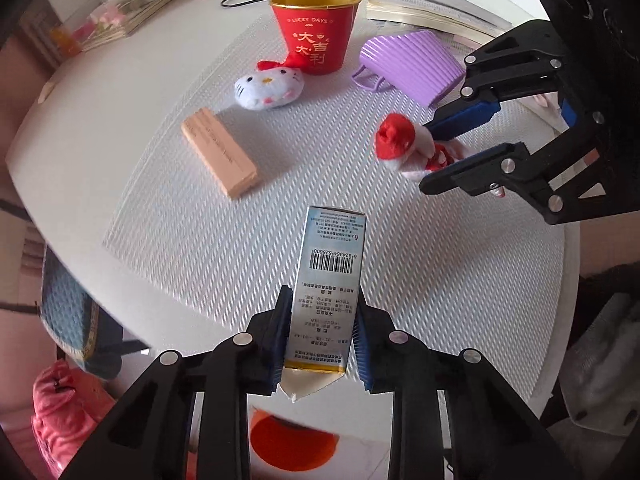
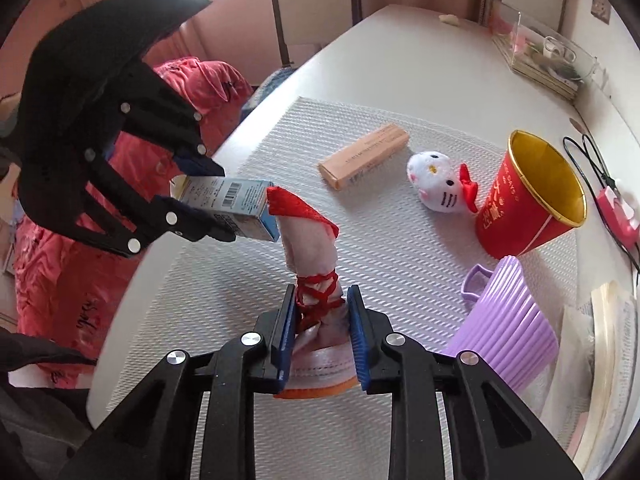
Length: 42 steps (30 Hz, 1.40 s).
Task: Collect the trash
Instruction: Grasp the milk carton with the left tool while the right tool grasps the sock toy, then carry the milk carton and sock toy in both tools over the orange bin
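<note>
Left wrist view: the left gripper (image 1: 320, 332) is closed on one blue-and-white carton (image 1: 330, 280), its blue pads pressed against both long sides; the barcode face points up and the carton projects forward above the near part of the textured white mat (image 1: 200, 240). To the right, the right gripper (image 1: 436, 156) clamps one small cloth item with red trim (image 1: 404, 146), held above the mat.

Right wrist view: the right gripper (image 2: 322, 320) has its two pads closed against the red-laced part of the cloth item (image 2: 312, 256); the item stands up between them. At left, the left gripper (image 2: 216, 204) holds the carton (image 2: 236, 204) level, its far end just beside the red top of the cloth item; contact cannot be confirmed.

Items on the mat, counted:
- One tan box (image 1: 218, 152), lying flat, left of centre.
- One white cat plush (image 1: 268, 88), far of the tan box.
- One red bucket (image 1: 316, 28), upright, open top, touching the plush's red bow.
- One purple ribbed basket (image 1: 412, 64), on its side, right of the bucket.
</note>
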{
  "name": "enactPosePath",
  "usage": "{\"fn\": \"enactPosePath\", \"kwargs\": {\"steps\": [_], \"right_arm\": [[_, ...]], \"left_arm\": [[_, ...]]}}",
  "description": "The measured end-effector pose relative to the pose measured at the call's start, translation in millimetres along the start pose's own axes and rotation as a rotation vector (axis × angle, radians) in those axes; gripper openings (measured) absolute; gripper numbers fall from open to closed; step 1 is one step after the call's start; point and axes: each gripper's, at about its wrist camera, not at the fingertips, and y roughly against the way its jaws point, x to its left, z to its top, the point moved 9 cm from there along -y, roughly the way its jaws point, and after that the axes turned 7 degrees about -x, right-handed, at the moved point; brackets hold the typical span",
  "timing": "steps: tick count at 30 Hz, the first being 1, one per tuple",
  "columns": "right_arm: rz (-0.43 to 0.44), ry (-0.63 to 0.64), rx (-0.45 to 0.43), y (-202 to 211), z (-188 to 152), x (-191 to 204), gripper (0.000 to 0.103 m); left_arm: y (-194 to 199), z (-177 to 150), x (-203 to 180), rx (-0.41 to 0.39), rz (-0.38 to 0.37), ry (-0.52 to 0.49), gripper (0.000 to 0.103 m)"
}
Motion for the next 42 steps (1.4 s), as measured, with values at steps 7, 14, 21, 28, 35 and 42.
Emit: {"fn": "enactPosePath", "kwargs": {"steps": [7,14,21,28,35,42], "right_arm": [[0.090,0.074,-0.016,8,11,48,0.025],[0.198,0.177,-0.005,-3,24,108,0.025],[0.331,0.323,0.036,-39,42,201,0.025],[0.419,0.431,0.085,-84,56,282,0.025],[0.467,0.476,0.167,-150,57,357,0.025],[0.451,0.469,0.245,-212,40,400,0.025]], "left_arm": [[26,-30,-6,-0.018,0.051,0.119,0.030],[42,-82,-2,-0.015,0.124,0.271,0.030],[53,-174,32,0.000,0.193,0.464,0.030],[51,-248,59,0.018,0.224,0.640,0.030],[35,-311,85,0.029,0.209,0.768,0.030],[9,-361,99,0.037,0.171,0.852,0.030]]}}
